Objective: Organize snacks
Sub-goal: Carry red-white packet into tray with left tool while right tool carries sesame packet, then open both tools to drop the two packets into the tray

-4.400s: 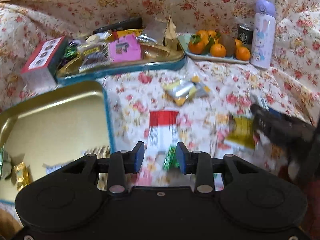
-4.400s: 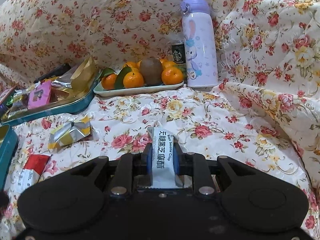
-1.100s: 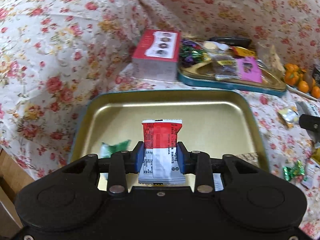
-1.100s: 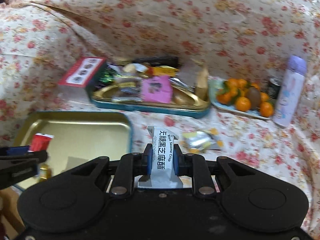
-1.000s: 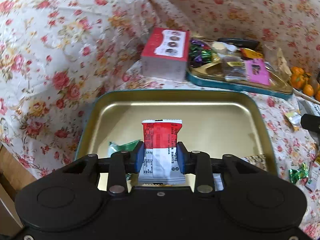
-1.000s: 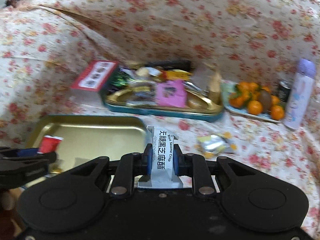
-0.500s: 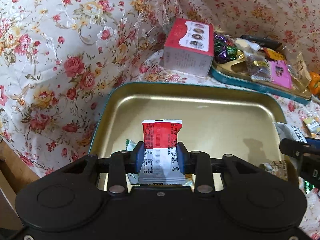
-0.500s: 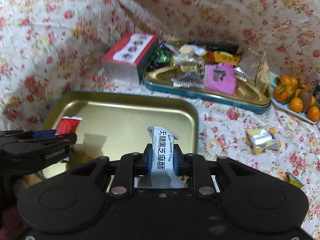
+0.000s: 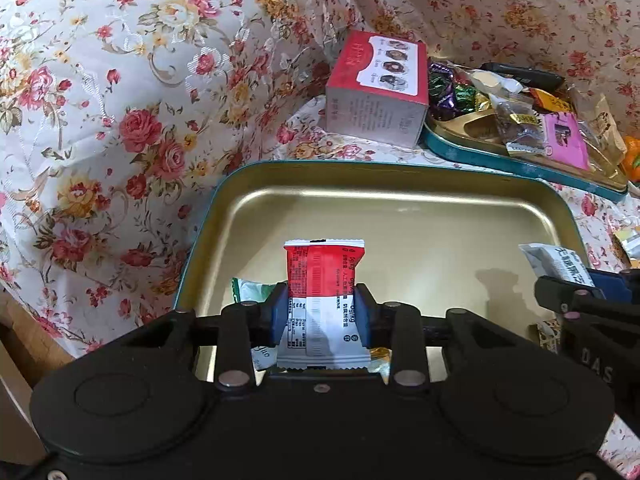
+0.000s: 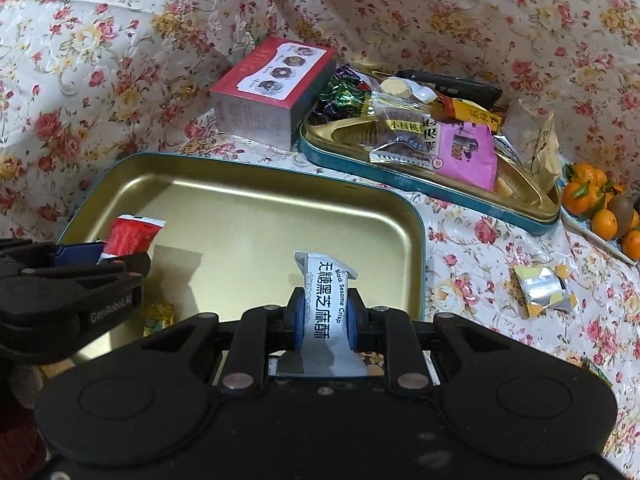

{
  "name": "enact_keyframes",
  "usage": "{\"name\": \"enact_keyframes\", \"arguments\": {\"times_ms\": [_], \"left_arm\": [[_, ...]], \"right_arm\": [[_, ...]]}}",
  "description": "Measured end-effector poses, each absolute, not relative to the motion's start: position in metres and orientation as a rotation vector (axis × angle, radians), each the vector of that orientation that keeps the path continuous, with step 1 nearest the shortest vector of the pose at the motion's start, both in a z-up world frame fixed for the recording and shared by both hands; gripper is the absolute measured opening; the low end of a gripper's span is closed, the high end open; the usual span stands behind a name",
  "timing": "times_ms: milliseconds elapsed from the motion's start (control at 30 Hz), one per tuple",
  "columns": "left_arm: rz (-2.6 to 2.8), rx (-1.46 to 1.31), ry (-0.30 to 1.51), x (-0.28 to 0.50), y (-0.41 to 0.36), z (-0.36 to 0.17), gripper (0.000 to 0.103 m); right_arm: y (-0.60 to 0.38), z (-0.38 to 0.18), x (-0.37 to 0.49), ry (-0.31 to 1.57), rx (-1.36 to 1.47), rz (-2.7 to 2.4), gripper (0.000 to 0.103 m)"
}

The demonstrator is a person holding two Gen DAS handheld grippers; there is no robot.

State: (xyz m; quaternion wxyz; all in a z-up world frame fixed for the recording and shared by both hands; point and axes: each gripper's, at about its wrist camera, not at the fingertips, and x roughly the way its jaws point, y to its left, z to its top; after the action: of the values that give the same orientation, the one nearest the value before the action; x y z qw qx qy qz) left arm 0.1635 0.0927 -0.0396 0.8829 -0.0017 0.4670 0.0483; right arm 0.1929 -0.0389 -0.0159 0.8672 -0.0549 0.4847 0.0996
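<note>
Left gripper (image 9: 322,316): I had its blue pads on either side of the red packet (image 9: 325,280), the jaws easing apart with the packet between them and the pads pressing its sides.
Red packet: it stood upright, red half on top and white half below, above the near left part of the gold tray (image 9: 400,216).
Right gripper (image 10: 323,322): I kept it clamped narrow on the sesame packet (image 10: 325,308), a white wrapper with black print reading "Black Sesame Crisp".
Sesame packet: upright between the pads, over the tray's near right side.
Gold tray: teal-rimmed and mostly bare; a green wrapper (image 9: 250,290) lay at its near left, partly behind my left finger, and a yellow candy (image 10: 159,318) sat near the front edge.
Second tray (image 10: 420,184): behind the first and apart from it, heaped with mixed sweets, a pink pack (image 10: 466,154) among them.
Red box (image 10: 272,88): just beside the second tray's left end.
Floral cloth (image 10: 100,60): under everything.
Silver packet (image 10: 540,288): loose on the cloth, right of the gold tray.
Oranges (image 10: 600,208): far right, on a plate.
</note>
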Motion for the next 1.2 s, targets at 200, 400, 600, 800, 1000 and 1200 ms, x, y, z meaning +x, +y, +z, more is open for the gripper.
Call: {"name": "enact_keyframes", "arguments": {"times_ms": [200, 400, 600, 800, 1000, 1200], "left_arm": [[0.073, -0.023, 0.924, 0.158, 0.092, -0.031, 0.048], [0.089, -0.009, 0.878, 0.153, 0.089, -0.022, 0.048], [0.103, -0.007, 0.849, 0.150, 0.089, -0.013, 0.048], [0.110, 0.005, 0.808, 0.139, 0.084, 0.001, 0.048], [0.043, 0.061, 0.766, 0.119, 0.061, 0.013, 0.048], [-0.056, 0.111, 0.759, 0.096, 0.028, 0.013, 0.049]], "right_arm": [[-0.039, -0.014, 0.194, 1.015, -0.112, 0.210, 0.023], [-0.039, -0.011, 0.193, 0.997, -0.106, 0.218, 0.033], [-0.042, -0.005, 0.189, 0.959, -0.076, 0.217, 0.035], [-0.056, 0.001, 0.176, 0.920, -0.031, 0.187, 0.035], [-0.086, 0.007, 0.152, 0.876, 0.043, 0.119, 0.035], [-0.134, 0.000, 0.122, 0.868, 0.121, 0.007, 0.036]]}}
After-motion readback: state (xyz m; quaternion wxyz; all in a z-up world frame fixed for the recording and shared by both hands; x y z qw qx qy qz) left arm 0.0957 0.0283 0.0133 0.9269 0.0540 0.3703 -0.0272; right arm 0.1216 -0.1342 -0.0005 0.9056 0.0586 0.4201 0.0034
